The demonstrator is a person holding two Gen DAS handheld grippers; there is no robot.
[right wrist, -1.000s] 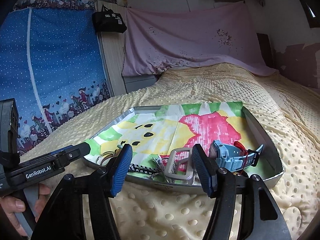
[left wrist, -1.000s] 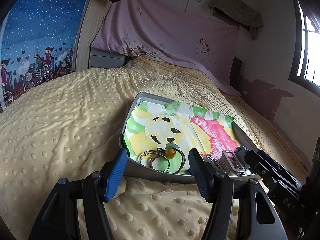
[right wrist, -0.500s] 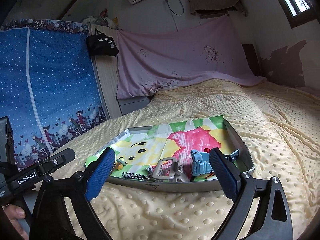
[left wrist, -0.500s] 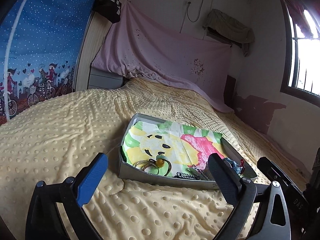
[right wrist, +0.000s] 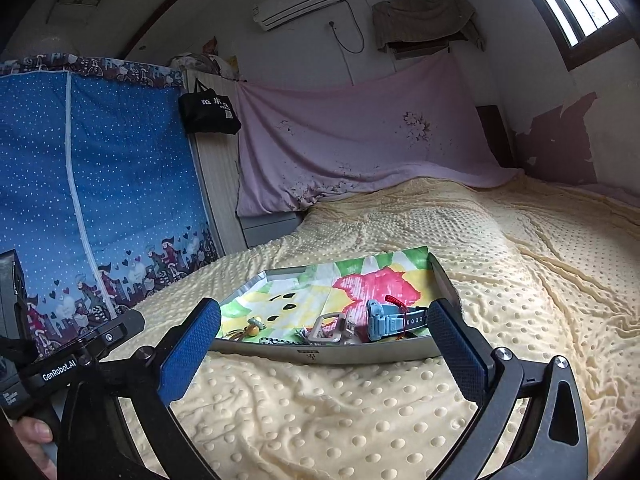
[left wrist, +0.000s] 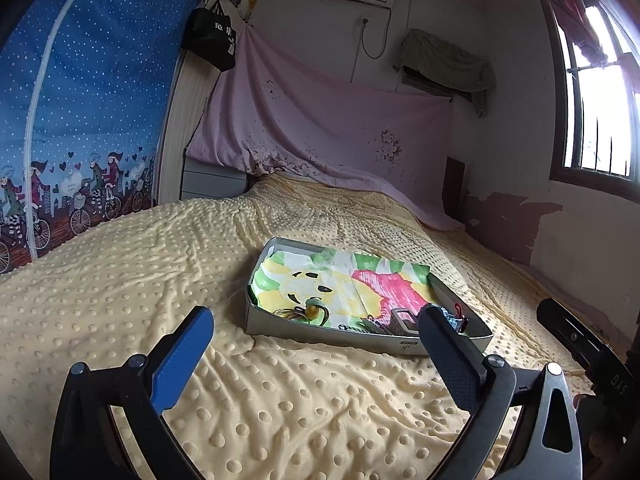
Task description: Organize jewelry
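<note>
A tray (left wrist: 280, 322) lies on the bed (left wrist: 120, 280), centre of frame. Inside, along its near wall: rings (left wrist: 298, 312) at the left, a chain (right wrist: 276, 341) and buckle (right wrist: 330, 330) in the middle, a watch (right wrist: 384, 320) at the right. A bag (right wrist: 208, 114) hangs upper left.

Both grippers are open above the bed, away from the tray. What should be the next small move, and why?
Probably bring the right gripper forward and down toward the blue watch. Both grippers are open and empty, and the watch lies at the tray near edge, directly ahead of it.
</note>
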